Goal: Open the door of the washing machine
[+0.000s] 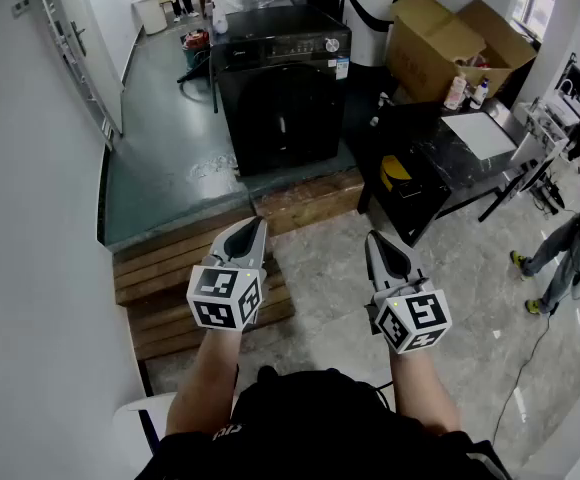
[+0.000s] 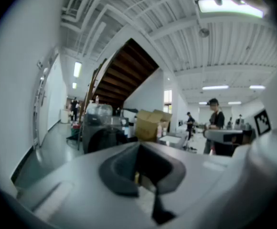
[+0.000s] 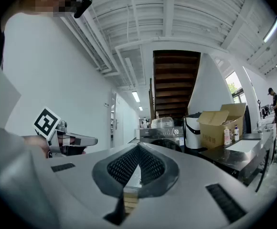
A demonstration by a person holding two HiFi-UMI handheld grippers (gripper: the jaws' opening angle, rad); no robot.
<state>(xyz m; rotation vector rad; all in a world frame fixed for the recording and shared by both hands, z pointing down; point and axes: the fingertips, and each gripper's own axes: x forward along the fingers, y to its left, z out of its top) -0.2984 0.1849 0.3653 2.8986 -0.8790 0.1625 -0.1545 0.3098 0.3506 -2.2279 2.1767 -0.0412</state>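
A black front-loading washing machine (image 1: pixel 280 88) stands on a raised grey platform at the far middle, with its round door (image 1: pixel 280 126) closed. It also shows far off in the left gripper view as a dark washing machine (image 2: pixel 98 130) and beyond the right gripper as the same washing machine (image 3: pixel 163 136). My left gripper (image 1: pixel 256 224) and right gripper (image 1: pixel 372 236) are held side by side in front of me, well short of the machine, and both point towards it. In each gripper view the jaws of the left gripper (image 2: pixel 138 146) and the right gripper (image 3: pixel 138 148) meet with nothing between them.
Wooden steps (image 1: pixel 210 268) lead up to the platform below my left gripper. A black table (image 1: pixel 440 163) with a white sheet and a yellow object (image 1: pixel 395 173) stands at the right, with cardboard boxes (image 1: pixel 450 43) behind it. A person (image 1: pixel 570 248) stands at the far right. A white wall runs along the left.
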